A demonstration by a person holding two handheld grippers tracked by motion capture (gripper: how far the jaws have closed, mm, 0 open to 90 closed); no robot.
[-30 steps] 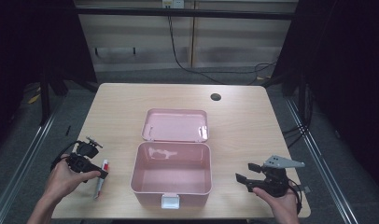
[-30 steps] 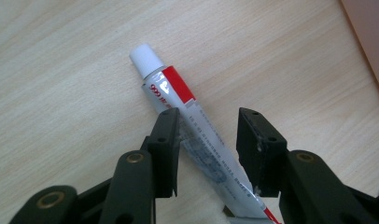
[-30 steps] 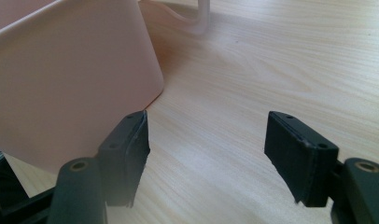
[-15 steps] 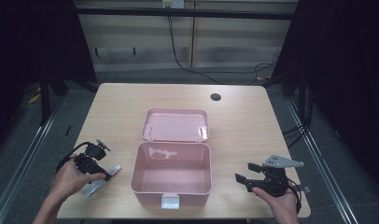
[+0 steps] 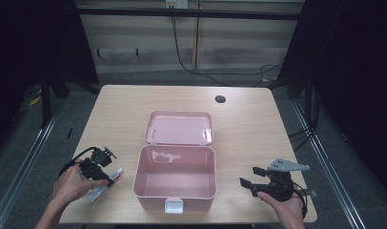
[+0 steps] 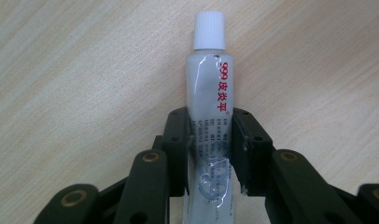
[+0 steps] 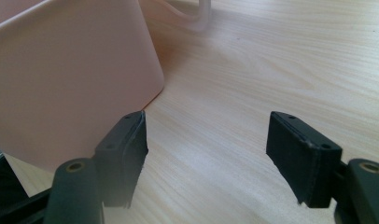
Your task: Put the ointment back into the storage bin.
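A white tube point(image 6: 208, 93) with a white cap and red lettering lies on the wooden table point(image 5: 239, 129), left of an open pink box point(image 5: 175, 202). My left gripper point(image 6: 209, 135) is shut on the tube's lower half, both pads pressing its sides after the jaws have just been closing. In the high view the left gripper point(image 5: 105, 179) sits at the front left with the tube point(image 5: 116, 173) slanting toward the box. My right gripper point(image 7: 206, 154) rests low at the front right, open; its jaws have just been opening with nothing between them. The box wall point(image 7: 61, 84) stands just left of it.
The box lid point(image 5: 178, 128) is tipped back behind the box, and a white latch point(image 5: 174, 206) sits on its front. A round cable hole point(image 5: 220, 99) is at the table's far right. A hand holds each gripper near the front edge.
The left gripper has closed on the tube and turned it from pointing away to slanting toward the box. The right hand has stayed put.
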